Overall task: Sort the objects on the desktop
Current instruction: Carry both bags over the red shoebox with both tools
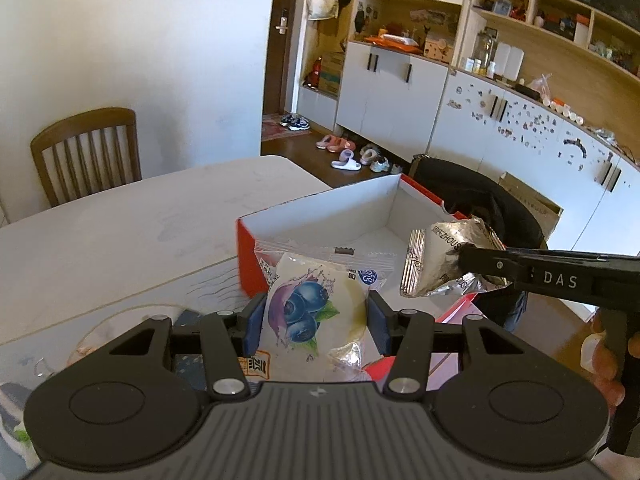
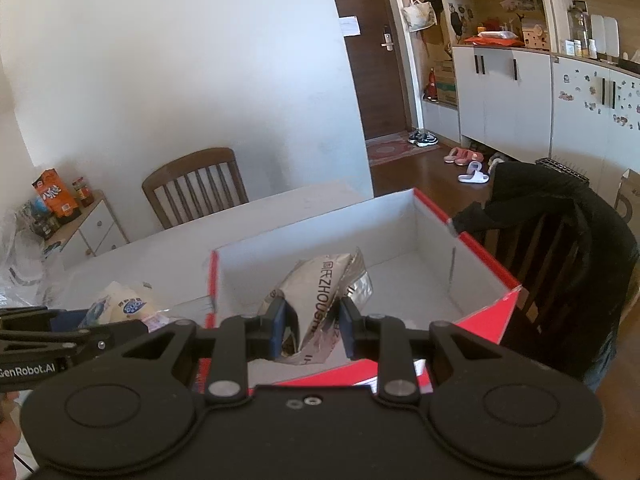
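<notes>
Left hand-held gripper (image 1: 316, 316): blue pads clamped on a blueberry-print snack packet (image 1: 310, 312), one pad on each side edge; the packet stands upright between them, with its top edge rising ahead of the fingertips. Directly ahead of this hand-held gripper sits an open cardboard box (image 1: 316, 216), red outside and white inside, resting on the white surface (image 1: 140, 216); the packet's top overlaps the box's near wall in the left wrist view, and whether it touches the wall cannot be told. Right hand-held gripper (image 2: 312, 326): pads closed on a crumpled silver foil packet (image 2: 320, 292) printed with dark lettering, gripped at its lower part, with the rest of it extending forward and up beyond the fingertips. In the right wrist view the foil packet hangs over the box (image 2: 480, 264) interior, clear of the white floor. From the left wrist view the same foil packet (image 1: 444, 256) shows to the right of the left hand-held gripper and slightly ahead, held by the right hand-held gripper (image 1: 472, 264) entering from the right edge. The blueberry packet (image 2: 124, 304) appears to the left of the right hand-held gripper, just outside the box's left wall. A wooden chair (image 1: 86, 152) stands beyond the surface's far edge, ahead and to the left.
</notes>
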Action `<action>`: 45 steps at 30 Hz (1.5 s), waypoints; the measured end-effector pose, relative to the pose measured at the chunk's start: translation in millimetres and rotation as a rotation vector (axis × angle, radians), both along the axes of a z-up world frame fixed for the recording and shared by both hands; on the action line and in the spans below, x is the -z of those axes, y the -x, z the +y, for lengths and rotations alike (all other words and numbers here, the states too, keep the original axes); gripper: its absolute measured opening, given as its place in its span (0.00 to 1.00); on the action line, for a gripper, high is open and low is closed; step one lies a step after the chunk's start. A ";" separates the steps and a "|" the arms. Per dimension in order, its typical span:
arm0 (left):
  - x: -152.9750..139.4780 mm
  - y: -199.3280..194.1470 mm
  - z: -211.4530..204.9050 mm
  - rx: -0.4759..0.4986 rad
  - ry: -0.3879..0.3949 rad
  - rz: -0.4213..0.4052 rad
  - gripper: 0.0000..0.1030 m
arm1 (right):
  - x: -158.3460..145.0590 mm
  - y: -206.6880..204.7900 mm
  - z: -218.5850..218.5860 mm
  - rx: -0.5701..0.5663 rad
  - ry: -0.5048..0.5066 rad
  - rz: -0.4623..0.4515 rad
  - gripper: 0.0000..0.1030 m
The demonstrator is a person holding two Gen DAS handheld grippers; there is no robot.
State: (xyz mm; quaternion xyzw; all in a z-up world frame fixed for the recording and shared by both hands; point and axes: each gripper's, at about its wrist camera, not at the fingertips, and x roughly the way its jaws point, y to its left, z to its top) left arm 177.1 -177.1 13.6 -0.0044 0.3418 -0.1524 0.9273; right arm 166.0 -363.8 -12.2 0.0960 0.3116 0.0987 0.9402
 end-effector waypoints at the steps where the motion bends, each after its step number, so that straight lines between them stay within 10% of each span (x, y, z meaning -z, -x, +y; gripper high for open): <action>1: 0.9 -3.5 -4.7 0.003 -0.003 0.002 0.49 | 1.2 -2.8 -5.5 0.003 0.000 0.005 0.27; 45: 90.4 -155.9 -117.3 0.084 -0.281 0.329 0.49 | 76.5 -119.0 -28.3 -0.153 0.203 0.241 0.27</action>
